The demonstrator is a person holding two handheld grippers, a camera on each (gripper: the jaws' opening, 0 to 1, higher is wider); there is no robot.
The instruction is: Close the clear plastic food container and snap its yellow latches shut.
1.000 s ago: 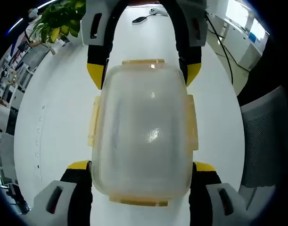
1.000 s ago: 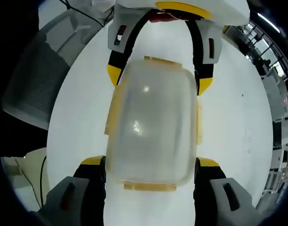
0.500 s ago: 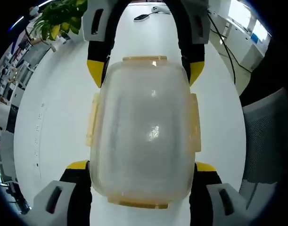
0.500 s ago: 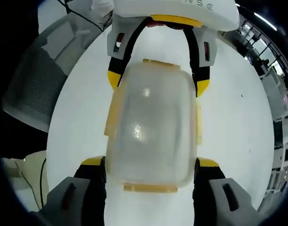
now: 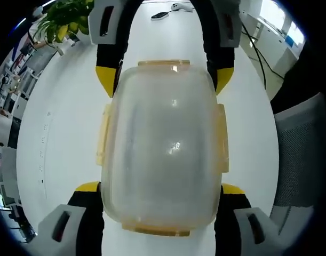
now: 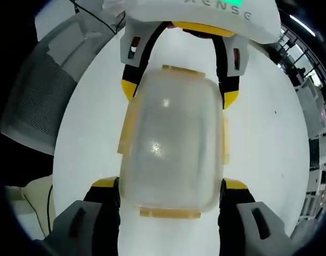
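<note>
left gripper view: the left gripper (image 5: pixel 161 188) has its wide-set jaws flanking the near end of the clear container (image 5: pixel 163 144) on the white table (image 5: pixel 61 133), lid seated; whether they grip is unclear. right gripper view: the right gripper (image 6: pixel 170 185) brackets the opposite end likewise. the yellow latches (image 6: pixel 224 140) appear flared, so next each needs pressing down.

container (image 5: pixel 163 149): cloudy glossy plastic | table (image 5: pixel 61 133): smooth white | chair (image 6: pixel 40 101): grey mesh

Black gripper (image 5: pixel 161 189), yellow tips.
</note>
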